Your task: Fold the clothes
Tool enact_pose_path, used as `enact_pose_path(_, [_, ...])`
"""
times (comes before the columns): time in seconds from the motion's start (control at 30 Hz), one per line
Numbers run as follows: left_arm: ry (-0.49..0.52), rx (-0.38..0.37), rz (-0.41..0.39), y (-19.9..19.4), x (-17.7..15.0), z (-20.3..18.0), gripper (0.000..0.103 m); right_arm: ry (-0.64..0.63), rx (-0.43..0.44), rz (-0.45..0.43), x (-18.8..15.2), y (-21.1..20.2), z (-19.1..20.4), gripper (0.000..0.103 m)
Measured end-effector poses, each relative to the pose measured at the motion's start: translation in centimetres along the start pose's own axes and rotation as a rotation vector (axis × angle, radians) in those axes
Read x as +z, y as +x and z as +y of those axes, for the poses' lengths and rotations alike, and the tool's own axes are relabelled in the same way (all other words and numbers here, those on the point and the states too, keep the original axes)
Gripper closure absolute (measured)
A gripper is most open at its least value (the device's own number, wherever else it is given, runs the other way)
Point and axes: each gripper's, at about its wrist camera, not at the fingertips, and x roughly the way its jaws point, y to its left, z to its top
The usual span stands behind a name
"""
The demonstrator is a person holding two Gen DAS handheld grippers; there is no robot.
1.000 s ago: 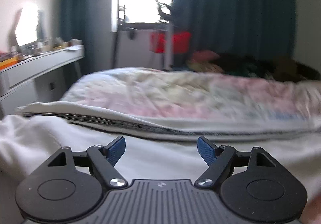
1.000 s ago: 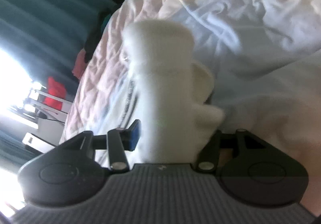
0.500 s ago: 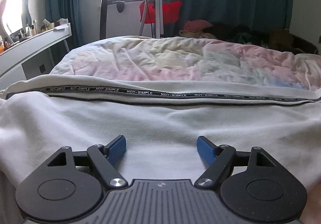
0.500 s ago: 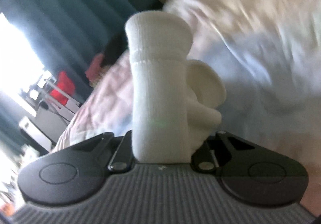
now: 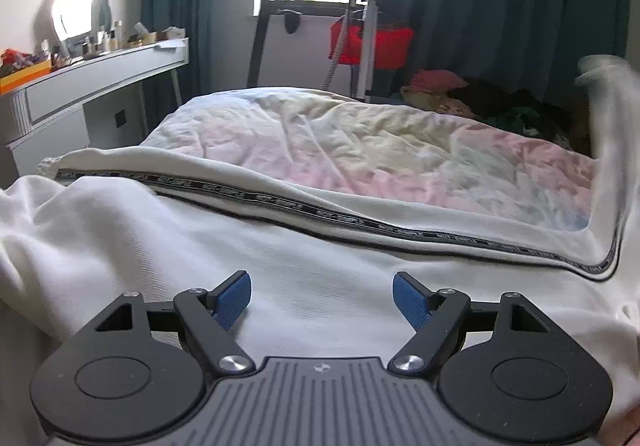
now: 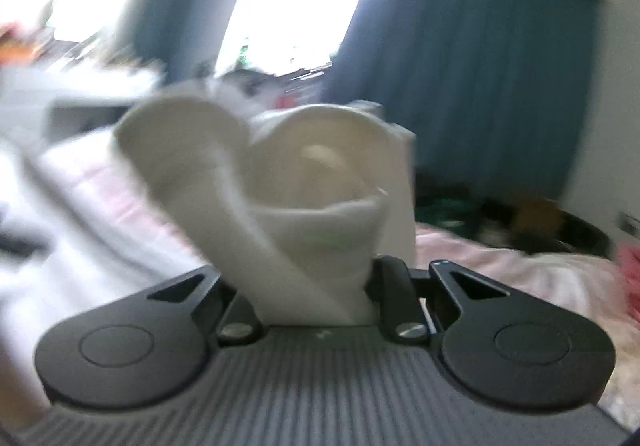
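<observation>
A white garment [image 5: 304, 266] with a black lettered stripe [image 5: 304, 208] lies spread over the bed. My left gripper [image 5: 322, 298] hovers low over it, open and empty, blue pads apart. My right gripper [image 6: 312, 286] is shut on a ribbed white cuff of the garment [image 6: 316, 206], which bunches up between the jaws and hides the fingertips. The lifted cuff also shows blurred at the right edge of the left wrist view [image 5: 608, 118].
A pastel quilt [image 5: 360, 150] covers the bed. A white dressing table [image 5: 92, 78] with clutter stands at the left. A clothes steamer and red bag [image 5: 370, 42] stand by the window. A pile of clothes [image 5: 480, 98] lies at the far right.
My right gripper has swung up and round with the cuff, from facing the bed to facing the window and curtains. The garment's right end has risen. The left gripper stays open, shifted slightly.
</observation>
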Motion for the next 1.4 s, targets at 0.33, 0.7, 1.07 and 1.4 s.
enact_pose_path(0.33, [-0.069, -0.025, -0.027, -0.5, 0.5, 1.0, 0.023, -0.145, 0.113, 0.123, -2.3, 2.0, 6.8, 0.084])
enact_pose_path(0.7, [-0.201, -0.059, -0.053, -0.7, 1.4, 3.3, 0.023, -0.138, 0.234, 0.146, -0.3, 1.4, 10.2, 0.075])
enact_pose_path(1.07, [-0.171, -0.213, -0.101, -2.8, 1.0, 1.9, 0.023, 0.352, 0.432, 0.321, 0.9, -5.7, 0.8, 0.020])
enact_pose_path(1.4, [-0.060, -0.499, 0.010, -2.4, -0.3, -2.1, 0.030, 0.902, 0.132, 0.378, -2.8, -4.9, -11.3, 0.020])
